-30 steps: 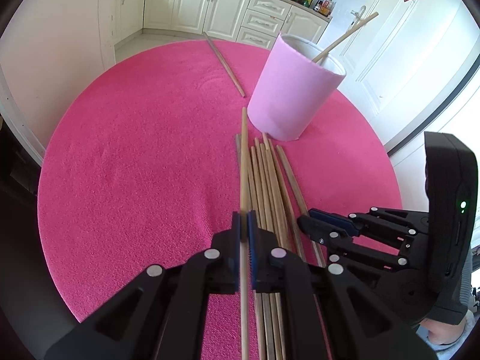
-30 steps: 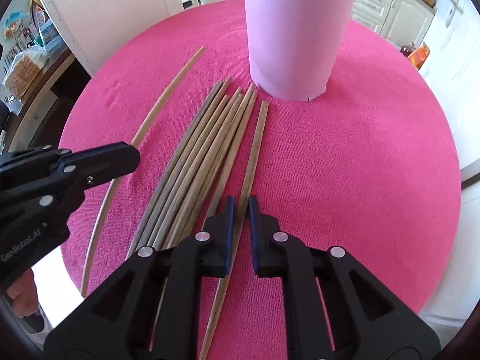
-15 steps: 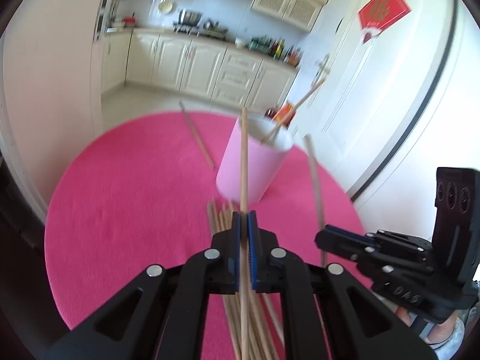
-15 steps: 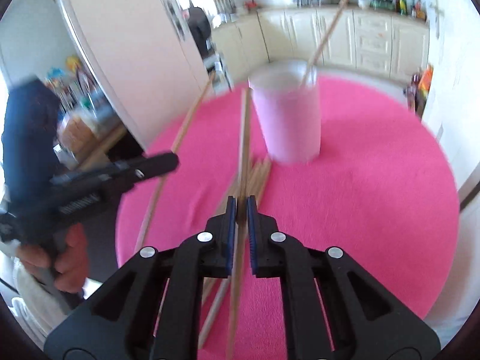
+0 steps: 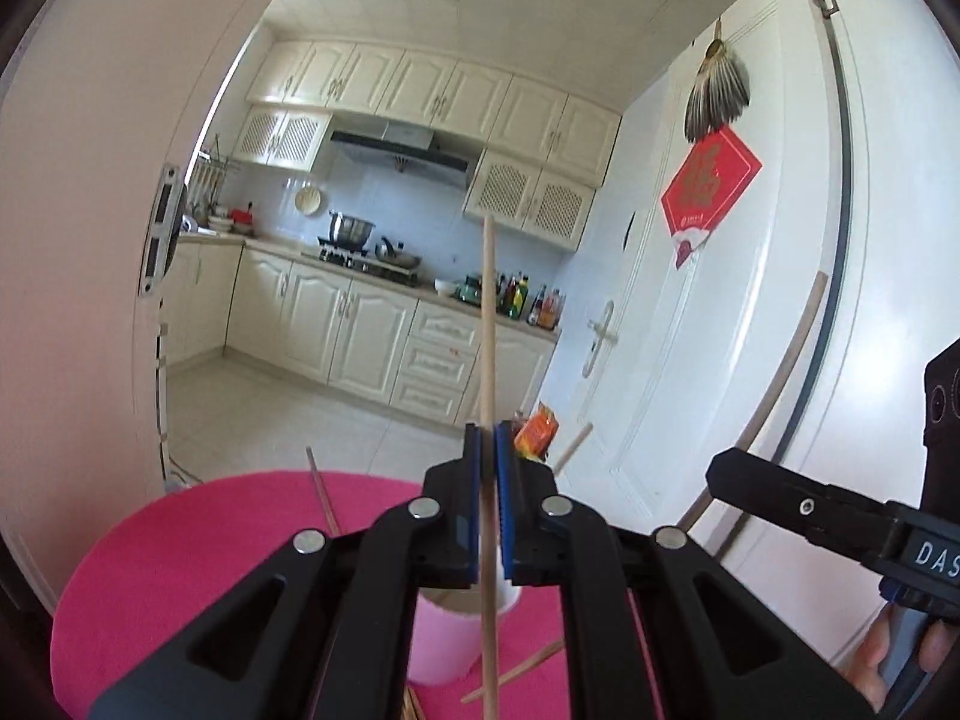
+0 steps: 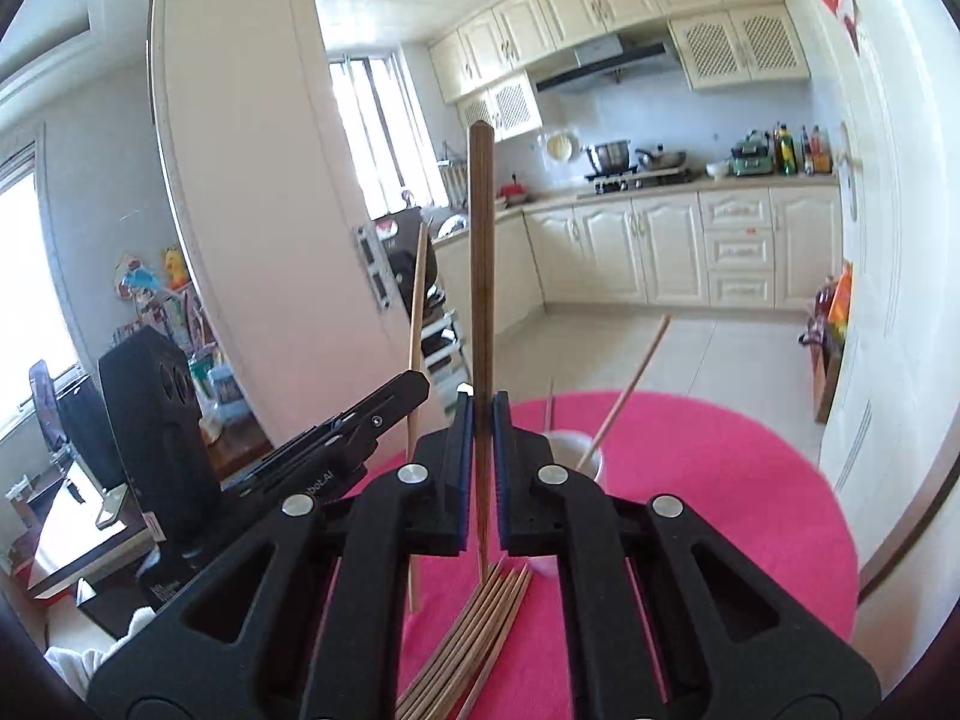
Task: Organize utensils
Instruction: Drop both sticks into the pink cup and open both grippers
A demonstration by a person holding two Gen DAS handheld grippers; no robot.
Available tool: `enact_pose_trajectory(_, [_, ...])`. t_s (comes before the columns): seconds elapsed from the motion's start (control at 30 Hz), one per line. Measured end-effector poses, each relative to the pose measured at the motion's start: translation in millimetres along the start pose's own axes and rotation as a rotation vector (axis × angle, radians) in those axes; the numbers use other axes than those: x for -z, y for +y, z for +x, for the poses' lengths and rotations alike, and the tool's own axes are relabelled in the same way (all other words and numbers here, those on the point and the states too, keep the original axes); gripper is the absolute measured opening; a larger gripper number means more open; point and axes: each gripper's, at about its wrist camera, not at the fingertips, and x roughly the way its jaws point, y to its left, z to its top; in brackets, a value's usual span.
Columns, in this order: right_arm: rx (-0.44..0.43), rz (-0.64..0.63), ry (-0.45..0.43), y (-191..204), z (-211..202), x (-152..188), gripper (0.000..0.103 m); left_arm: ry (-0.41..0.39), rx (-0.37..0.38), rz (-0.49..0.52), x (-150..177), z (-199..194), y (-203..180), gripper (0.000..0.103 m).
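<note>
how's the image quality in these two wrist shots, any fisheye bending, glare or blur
Left wrist view: strong fisheye bending curves the white door, dark corners, and the pale wooden chopstick in the left gripper looks sharp. Right wrist view: the window is blown out, and the dark brown chopstick is crisp.

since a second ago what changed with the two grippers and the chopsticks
Both grippers swung up from the round pink tablecloth. The left gripper kept its pale wooden chopstick clamped and raised it to stand upright. The right gripper closed on a dark brown wooden chopstick that lay beside the pile and lifted it too. Unchanged: the pink cylindrical holder and the remaining bundle of brown chopsticks stay on the cloth.
</note>
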Motion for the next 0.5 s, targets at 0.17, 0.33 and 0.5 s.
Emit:
enact_pose_trajectory(0.17, [0.02, -0.01, -0.061, -15, 8, -20, 0.006, -0.138, -0.034, 0.01, -18, 22, -4, 0.006])
enact_pose_trajectory(0.33, [0.043, -0.033, -0.08, -17, 15, -24, 0.006, -0.221, -0.066, 0.026, -19, 39, -9, 0.006])
enact_pose_trajectory(0.5, [0.041, -0.021, -0.044, -27, 33, -15, 0.006, -0.191, -0.085, 0.048, -3, 61, -8, 0.006])
